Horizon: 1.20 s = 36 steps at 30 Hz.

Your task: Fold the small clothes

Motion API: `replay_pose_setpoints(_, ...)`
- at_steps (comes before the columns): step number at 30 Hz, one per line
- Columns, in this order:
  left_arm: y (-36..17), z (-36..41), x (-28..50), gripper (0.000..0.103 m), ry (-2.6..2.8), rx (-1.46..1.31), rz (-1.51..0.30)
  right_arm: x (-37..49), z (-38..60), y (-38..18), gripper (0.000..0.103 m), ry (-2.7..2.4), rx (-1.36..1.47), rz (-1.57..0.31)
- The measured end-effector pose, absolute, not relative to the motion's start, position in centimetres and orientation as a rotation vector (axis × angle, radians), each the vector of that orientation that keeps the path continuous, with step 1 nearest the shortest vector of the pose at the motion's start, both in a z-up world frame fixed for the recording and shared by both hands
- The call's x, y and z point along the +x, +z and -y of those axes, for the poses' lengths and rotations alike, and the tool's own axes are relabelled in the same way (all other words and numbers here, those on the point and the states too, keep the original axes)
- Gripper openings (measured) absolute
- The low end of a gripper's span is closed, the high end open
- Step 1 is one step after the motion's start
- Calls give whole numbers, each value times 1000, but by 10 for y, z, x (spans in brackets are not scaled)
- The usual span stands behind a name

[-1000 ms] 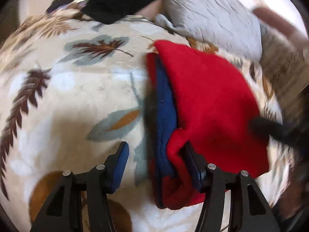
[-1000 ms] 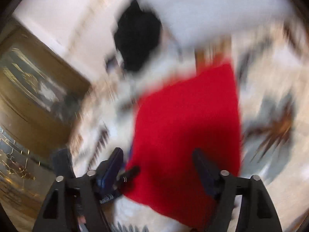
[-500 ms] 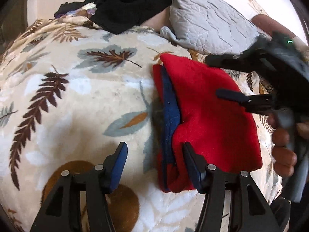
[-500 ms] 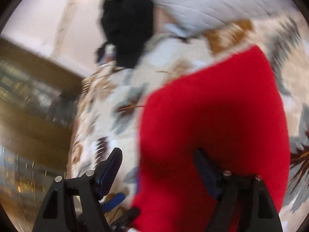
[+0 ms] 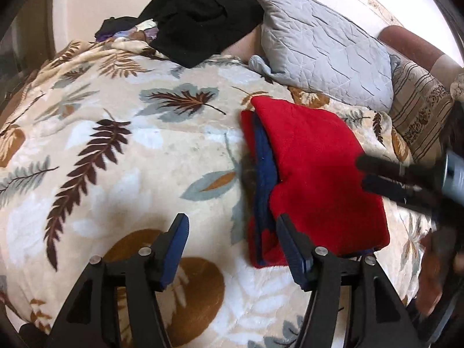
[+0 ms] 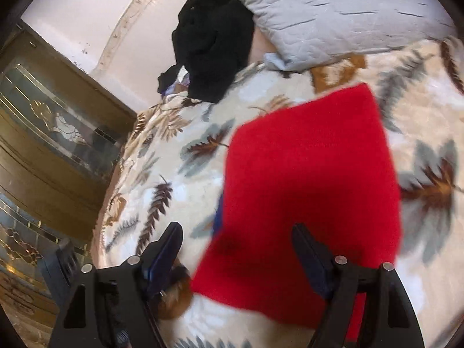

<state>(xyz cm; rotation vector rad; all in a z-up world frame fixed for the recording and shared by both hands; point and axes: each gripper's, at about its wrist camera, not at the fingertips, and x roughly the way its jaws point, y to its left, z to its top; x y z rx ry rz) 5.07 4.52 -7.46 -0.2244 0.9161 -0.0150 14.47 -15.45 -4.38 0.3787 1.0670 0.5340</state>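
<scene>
Leaf-print blanket (image 5: 121, 174) bears folded red cloth (image 5: 319, 168); left jaws opening, right jaws released, both empty.

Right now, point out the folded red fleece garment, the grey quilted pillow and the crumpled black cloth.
Folded red fleece garment (image 5: 319, 174): left wrist view, middle of its top layer.
Grey quilted pillow (image 5: 322, 49): left wrist view, centre of its face.
Crumpled black cloth (image 6: 211, 46): right wrist view, middle of the heap.

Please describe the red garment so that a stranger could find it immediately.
Look at the cream leaf-patterned blanket on the bed, below the grey quilted pillow. The folded red fleece garment lies flat there; only it is bright red, with a blue layer showing along its left edge.
</scene>
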Motion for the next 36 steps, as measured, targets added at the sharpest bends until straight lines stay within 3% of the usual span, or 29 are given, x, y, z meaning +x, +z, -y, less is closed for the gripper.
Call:
replay_pose_setpoints(3,-72,-42,44,67,1,-216,-917,141,161,-72,81,488,368,-1181)
replay_pose_setpoints(8,-64,-38,29,69,6,-188,-905,102,163,-44,81,532,354,-1058)
replay_pose_setpoints(18,-55,-29,10,79,42,-143,-887,24,182,-53,81,473,266,-1010)
replay_pose_setpoints(22,-56,-20,9,80,49,-114,-899,13,188,-45,81,399,209,-964)
replay_pose_setpoints(28,-51,-7,4,83,66,-64,-876,6,187,-22,90,323,118,-873)
replay_pose_setpoints(32,-54,-5,3,83,61,-40,-874,13,183,-27,91,329,104,-906)
replay_pose_setpoints(36,-67,-18,11,83,67,-96,-912,34,203,-44,91,357,264,-975)
